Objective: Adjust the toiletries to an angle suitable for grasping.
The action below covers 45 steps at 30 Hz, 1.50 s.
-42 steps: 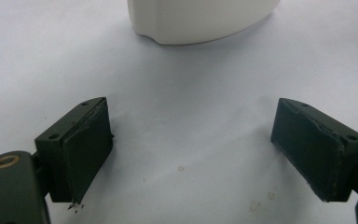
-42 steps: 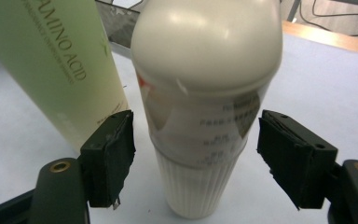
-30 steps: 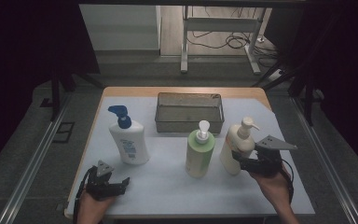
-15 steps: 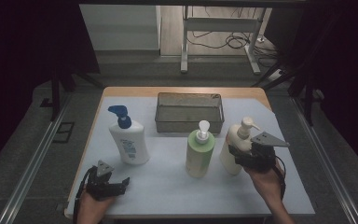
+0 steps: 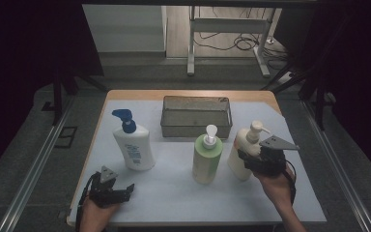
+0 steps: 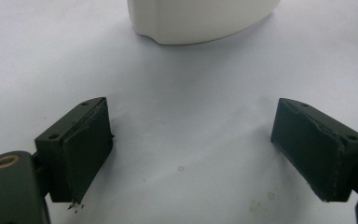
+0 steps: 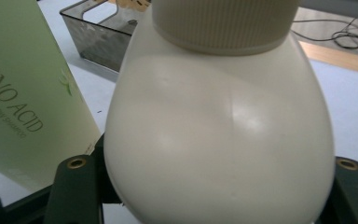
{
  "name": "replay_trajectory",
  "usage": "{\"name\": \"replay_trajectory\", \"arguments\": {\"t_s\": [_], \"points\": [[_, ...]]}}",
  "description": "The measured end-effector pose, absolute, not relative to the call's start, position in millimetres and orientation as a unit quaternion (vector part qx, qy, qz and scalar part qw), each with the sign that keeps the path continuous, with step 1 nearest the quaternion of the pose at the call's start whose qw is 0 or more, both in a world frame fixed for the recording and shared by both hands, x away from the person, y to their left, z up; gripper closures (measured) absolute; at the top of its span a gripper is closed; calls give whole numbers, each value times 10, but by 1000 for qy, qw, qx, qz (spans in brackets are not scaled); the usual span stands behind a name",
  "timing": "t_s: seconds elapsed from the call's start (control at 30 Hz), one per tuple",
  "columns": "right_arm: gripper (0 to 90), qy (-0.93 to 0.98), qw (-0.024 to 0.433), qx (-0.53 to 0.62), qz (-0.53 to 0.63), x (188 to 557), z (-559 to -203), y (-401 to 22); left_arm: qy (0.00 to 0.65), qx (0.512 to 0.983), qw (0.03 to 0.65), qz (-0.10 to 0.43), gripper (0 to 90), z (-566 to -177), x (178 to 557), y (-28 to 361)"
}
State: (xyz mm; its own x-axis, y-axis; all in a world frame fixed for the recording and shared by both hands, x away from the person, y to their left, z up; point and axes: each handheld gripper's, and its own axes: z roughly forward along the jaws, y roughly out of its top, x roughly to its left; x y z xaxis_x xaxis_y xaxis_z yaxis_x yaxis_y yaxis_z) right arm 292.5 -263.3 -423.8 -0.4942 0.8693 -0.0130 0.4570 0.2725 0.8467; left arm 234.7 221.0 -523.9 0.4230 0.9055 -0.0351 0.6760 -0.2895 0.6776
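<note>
The left gripper [image 5: 110, 189] rests idle on the white mat [image 5: 174, 193], jaws wide apart. At right, the right gripper [image 5: 251, 162] has just been closing around the upright cream pump bottle [image 5: 244, 150], jaws flanking its body, ready to lift.

We observed the cream pump bottle [image 5: 242, 153] standing upright in the lower right of the high view, just right of centre. Its body was pear-shaped, with a ribbed collar [image 7: 223, 23] and a pump head on top. In the right gripper view it occupied the centre.
</note>
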Motion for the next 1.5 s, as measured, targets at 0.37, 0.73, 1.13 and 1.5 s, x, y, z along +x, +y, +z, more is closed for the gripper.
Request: {"name": "replay_trajectory", "arguments": {"t_s": [0.37, 0.73, 1.13, 1.5], "points": [[366, 774, 222, 425, 413, 2945, -4184, -2664, 505, 783, 315, 182, 118, -5238, 2348, 2213], [368, 782, 215, 414, 414, 2973, -4073, -2687, 503, 784, 314, 182, 119, -5237, 2349, 2215], [368, 784, 209, 398, 428, 3077, -3816, -2675, 503, 784, 315, 183, 118, -5239, 2351, 2214], [368, 785, 210, 386, 437, 3195, -3623, -2621, 503, 784, 315, 182, 118, -5238, 2352, 2215]]}}
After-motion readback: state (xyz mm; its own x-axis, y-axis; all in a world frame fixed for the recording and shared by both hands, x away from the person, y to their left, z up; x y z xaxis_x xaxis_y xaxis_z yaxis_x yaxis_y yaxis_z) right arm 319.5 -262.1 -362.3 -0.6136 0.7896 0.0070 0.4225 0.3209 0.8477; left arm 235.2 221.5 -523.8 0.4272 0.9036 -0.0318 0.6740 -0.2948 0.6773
